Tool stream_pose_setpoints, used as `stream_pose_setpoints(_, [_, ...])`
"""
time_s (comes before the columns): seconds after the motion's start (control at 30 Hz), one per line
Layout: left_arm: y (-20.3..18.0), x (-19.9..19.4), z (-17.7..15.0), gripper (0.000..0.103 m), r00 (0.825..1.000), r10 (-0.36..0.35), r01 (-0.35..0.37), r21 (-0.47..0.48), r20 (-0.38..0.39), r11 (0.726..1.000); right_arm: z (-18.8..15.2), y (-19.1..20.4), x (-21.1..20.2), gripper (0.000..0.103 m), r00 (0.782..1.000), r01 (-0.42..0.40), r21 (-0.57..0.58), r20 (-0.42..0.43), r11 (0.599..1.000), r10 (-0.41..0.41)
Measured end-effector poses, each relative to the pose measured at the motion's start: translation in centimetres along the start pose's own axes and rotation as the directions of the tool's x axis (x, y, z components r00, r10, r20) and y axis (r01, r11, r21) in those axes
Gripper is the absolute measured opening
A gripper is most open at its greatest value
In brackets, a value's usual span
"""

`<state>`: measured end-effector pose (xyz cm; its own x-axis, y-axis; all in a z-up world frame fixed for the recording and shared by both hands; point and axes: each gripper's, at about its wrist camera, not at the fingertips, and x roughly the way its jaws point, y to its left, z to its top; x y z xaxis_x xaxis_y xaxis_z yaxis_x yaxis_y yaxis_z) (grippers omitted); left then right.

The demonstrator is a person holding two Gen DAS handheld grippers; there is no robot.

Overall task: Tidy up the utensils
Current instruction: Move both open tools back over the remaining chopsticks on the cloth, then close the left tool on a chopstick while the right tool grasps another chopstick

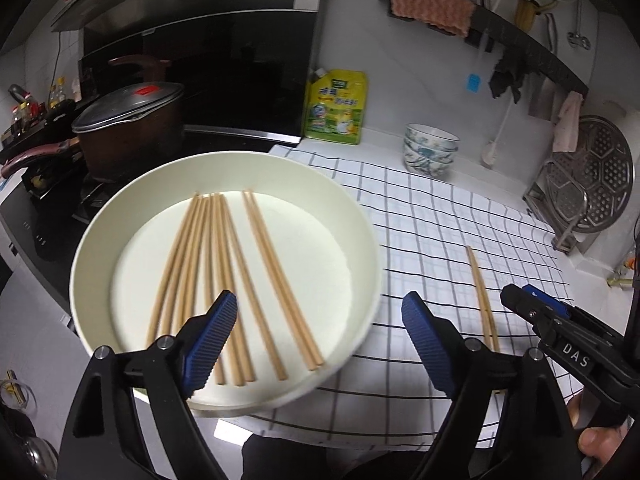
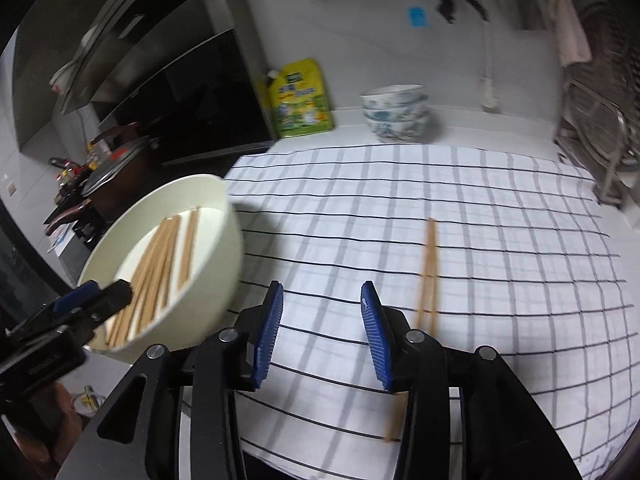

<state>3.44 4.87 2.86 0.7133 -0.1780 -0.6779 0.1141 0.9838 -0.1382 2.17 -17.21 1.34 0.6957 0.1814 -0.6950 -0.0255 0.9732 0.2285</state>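
- While both grippers hang over the bench, neither holds anything: left gripper (image 1: 316, 312) has its jaws wide apart above the near rim of the white dish (image 1: 360, 240); right gripper (image 2: 322, 304) has its jaws partly apart, empty, over the checked cloth (image 2: 500, 240).
- No earlier view given, so only the present gap is stated.
- Loose chopsticks (image 1: 224, 280) lie flat inside the dish, most bunched in a fan at its left, one pair a bit apart to the right.
- One chopstick pair (image 2: 428, 272) lies on the cloth, well apart from the dish, just beside the right gripper's right finger.
- Handling, as a guess: wooden sticks, light, stiff, thin, smooth enough to roll or skid; not fragile.
- Flat on cloth means little clearance under them; pinching across both sticks near mid-length should keep them level, an end grip would likely let them swing.
- Risk: the two sticks scissoring apart or one slipping out.
- Stacked patterned bowls (image 1: 430, 152) and detergent pouch (image 1: 336, 108) sit at the back, uninvolved.
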Motion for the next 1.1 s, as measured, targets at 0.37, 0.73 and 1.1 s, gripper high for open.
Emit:
stream_pose_setpoints(0.37, [-5.8, 1.5, -0.7, 0.089, 0.998, -0.054, 0.055, 0.072, -0.019, 0.996, -2.4, -6.4, 1.5, 0.042, 0.991, 0.118, 0.037, -0.063, 0.992, -0.116])
stream_pose_setpoints(0.73, [-8.5, 3.8, -1.5, 0.089, 0.996, -0.052, 0.060, 0.123, -0.066, 0.991, -3.6, -7.6, 5.0, 0.042, 0.981, 0.150, -0.010, -0.122, 0.989, -0.150])
stream_pose_setpoints(1.1, [-9.7, 5.5, -2.1, 0.089, 0.993, -0.052, 0.066, 0.128, -0.108, 0.990, -3.9, -7.2, 5.9, 0.016, 0.975, 0.176, -0.067, -0.127, 0.982, -0.183])
